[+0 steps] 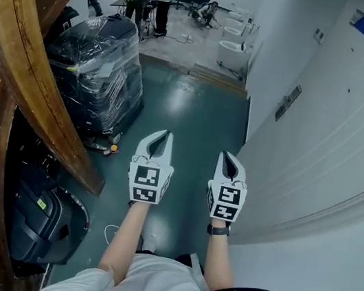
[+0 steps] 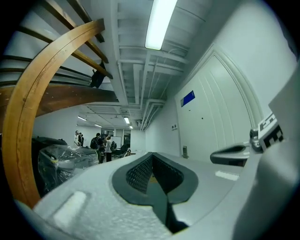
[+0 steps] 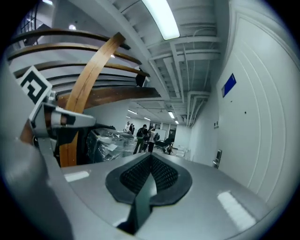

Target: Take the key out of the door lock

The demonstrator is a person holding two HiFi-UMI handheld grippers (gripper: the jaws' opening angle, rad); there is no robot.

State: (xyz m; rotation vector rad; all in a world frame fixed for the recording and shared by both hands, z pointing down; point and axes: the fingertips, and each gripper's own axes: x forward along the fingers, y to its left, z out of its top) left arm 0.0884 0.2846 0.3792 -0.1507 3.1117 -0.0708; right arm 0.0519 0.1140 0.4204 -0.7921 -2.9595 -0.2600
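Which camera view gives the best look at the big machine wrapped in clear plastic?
The head view: the plastic-wrapped machine shows large, seen from above, standing on the green floor. In the left gripper view it is small and low at the left. In the right gripper view it is small and distant too.

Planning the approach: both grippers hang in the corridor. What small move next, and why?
Probably step forward toward the lock ahead on the right: the left gripper and right gripper are shut, empty and far short of it, and no key shows yet.
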